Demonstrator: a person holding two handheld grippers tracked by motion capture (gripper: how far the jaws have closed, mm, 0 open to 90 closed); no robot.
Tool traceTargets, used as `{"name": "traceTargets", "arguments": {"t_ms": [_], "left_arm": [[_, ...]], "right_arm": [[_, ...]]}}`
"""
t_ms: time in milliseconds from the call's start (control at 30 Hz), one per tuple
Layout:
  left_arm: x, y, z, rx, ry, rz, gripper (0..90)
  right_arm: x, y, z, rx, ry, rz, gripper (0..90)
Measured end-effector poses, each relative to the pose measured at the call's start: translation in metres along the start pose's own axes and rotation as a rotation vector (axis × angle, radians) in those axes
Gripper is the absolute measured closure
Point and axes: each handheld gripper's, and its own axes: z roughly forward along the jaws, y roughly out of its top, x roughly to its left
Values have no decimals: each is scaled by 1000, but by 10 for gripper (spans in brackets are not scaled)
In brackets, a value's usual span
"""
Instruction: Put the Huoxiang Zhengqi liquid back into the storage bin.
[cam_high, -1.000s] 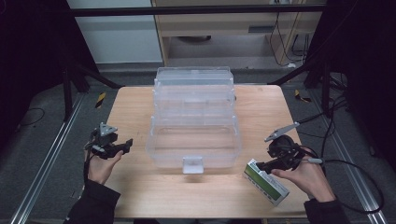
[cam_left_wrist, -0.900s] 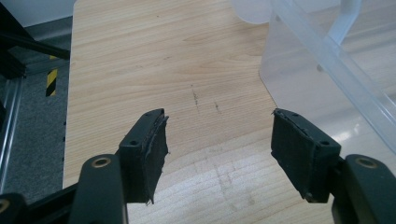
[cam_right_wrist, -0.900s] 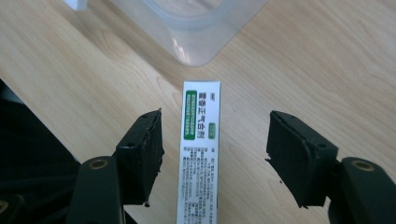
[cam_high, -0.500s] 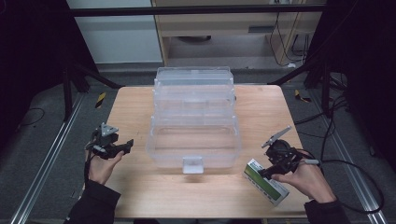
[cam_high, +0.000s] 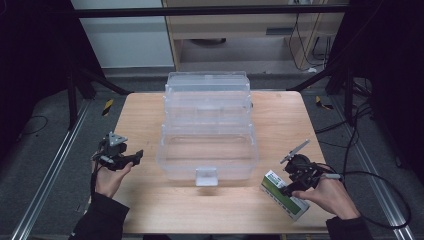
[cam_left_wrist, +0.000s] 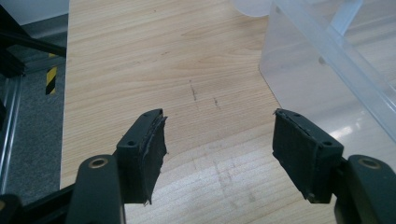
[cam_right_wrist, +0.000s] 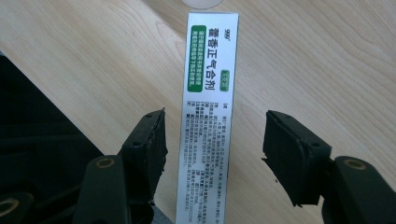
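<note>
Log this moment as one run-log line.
right gripper: open, closing astride box | left gripper: open, idle | bin: open

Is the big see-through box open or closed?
Open. The clear plastic box has its tiers stepped back, so you look straight into its empty bottom bin.

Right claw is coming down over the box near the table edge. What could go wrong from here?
1. The narrow green-and-white carton sits off-centre, near one pad of the right claw, whose jaws have just been closing; it may twist.
2. It lies near the edge of the wooden table; a nudge could push it off.
</note>
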Motion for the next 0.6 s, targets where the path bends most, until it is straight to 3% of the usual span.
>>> {"name": "traceTargets", "arguments": {"t_ms": [600], "left_arm": [[-1,-1,2,8,0,6,335]], "right_arm": [[-3,-2,9,75,15,-7,479]]}}
